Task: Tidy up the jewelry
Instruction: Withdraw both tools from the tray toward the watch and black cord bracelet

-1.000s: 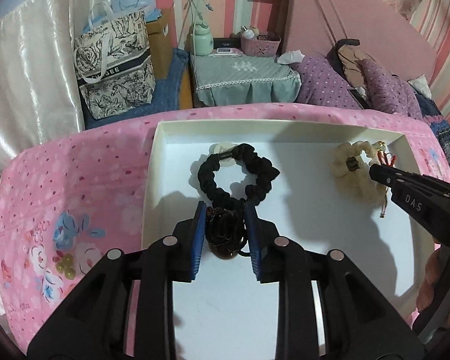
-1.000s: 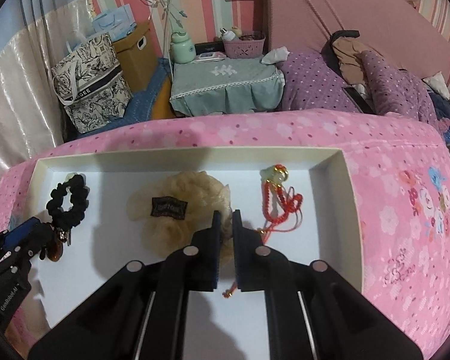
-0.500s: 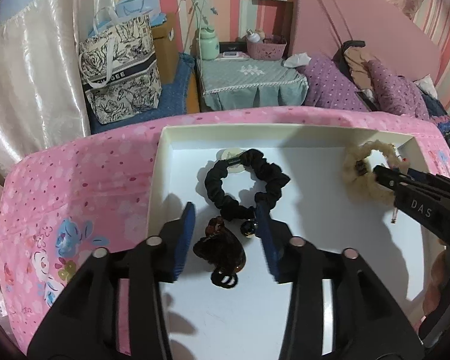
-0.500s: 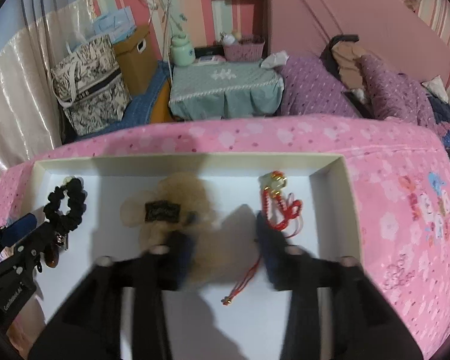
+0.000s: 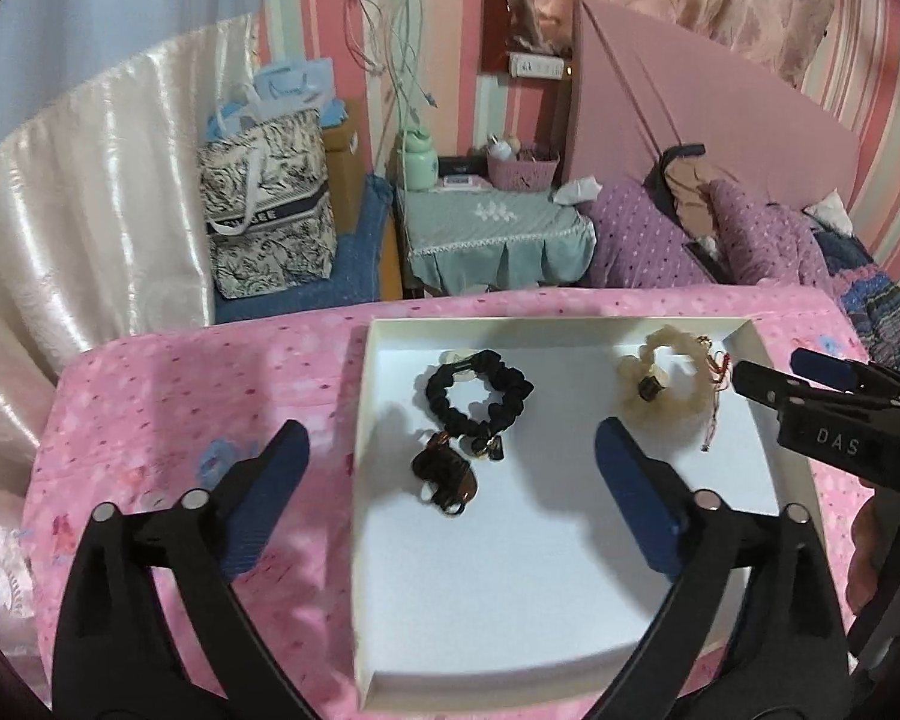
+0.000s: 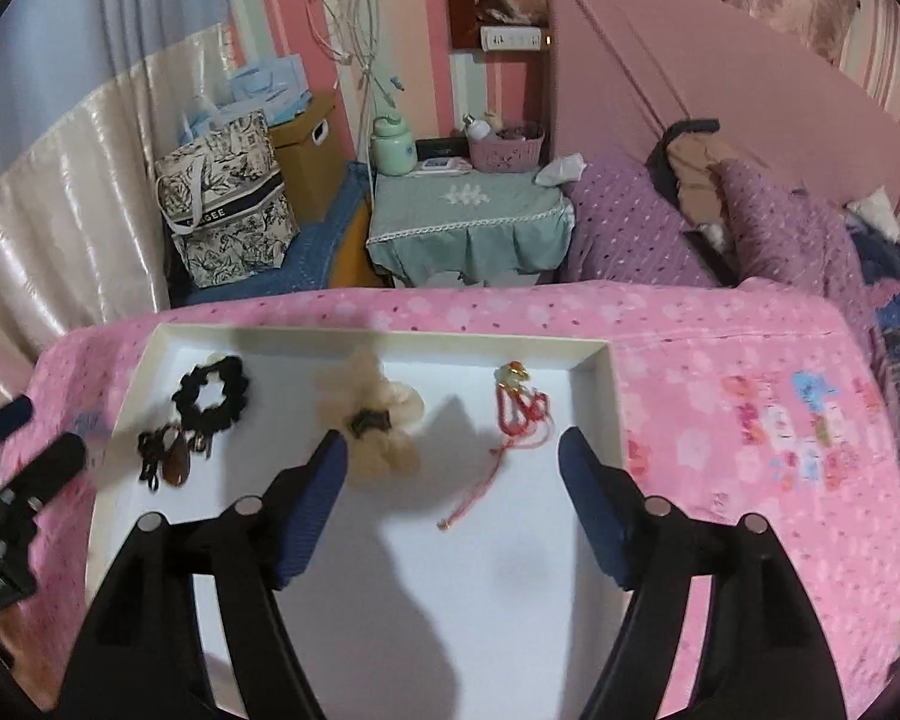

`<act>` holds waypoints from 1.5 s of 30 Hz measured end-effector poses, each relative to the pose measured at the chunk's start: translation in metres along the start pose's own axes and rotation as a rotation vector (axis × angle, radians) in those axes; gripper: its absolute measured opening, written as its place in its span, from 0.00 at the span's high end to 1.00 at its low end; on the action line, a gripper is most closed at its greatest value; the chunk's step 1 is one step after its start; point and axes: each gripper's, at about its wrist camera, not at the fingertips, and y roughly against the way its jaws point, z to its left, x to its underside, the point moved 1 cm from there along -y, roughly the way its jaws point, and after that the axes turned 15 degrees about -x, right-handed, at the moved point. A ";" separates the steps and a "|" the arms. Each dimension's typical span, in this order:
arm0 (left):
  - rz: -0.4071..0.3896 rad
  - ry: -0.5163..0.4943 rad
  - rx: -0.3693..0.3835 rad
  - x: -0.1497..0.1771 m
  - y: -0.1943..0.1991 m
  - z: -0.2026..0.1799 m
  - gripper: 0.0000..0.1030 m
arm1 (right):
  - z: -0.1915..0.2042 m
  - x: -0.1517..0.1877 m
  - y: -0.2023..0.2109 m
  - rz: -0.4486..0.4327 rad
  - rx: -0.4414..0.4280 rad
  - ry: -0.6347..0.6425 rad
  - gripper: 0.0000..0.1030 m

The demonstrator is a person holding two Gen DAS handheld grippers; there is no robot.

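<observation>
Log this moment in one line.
left tool: opening, empty | right tool: opening, empty | tray: scrunchies, clip, red cord

The white tray point(image 5: 363, 480) runs behind the left gripper's point(image 5: 452, 450) black arms at its near edge, so its front corners stay hidden. A pale disc lies under the black scrunchie point(image 5: 480, 393) — mostly covered, its kind unreadable. The dark tag on the cream scrunchie point(image 6: 375, 426) is too small to read. In the right wrist view the brown hair clip point(image 6: 171, 459) is smeared (so is the other gripper, cut off at the left edge). The tote bag's point(image 6: 222, 204) lettering is partly hidden by its handle.
</observation>
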 end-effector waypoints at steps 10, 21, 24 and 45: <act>-0.041 -0.005 -0.057 0.049 0.071 0.038 0.03 | 0.003 0.041 0.088 -0.085 0.107 0.052 0.16; 0.007 -0.019 -0.040 0.124 0.117 0.058 0.03 | -0.016 0.117 0.152 -0.066 0.075 -0.046 0.16; 0.013 -0.020 -0.025 0.136 0.131 0.061 0.03 | -0.014 0.136 0.164 -0.058 0.060 -0.061 0.16; 0.126 -0.101 -0.044 0.210 0.125 0.034 0.03 | -0.007 0.227 0.150 0.094 0.054 -0.083 0.16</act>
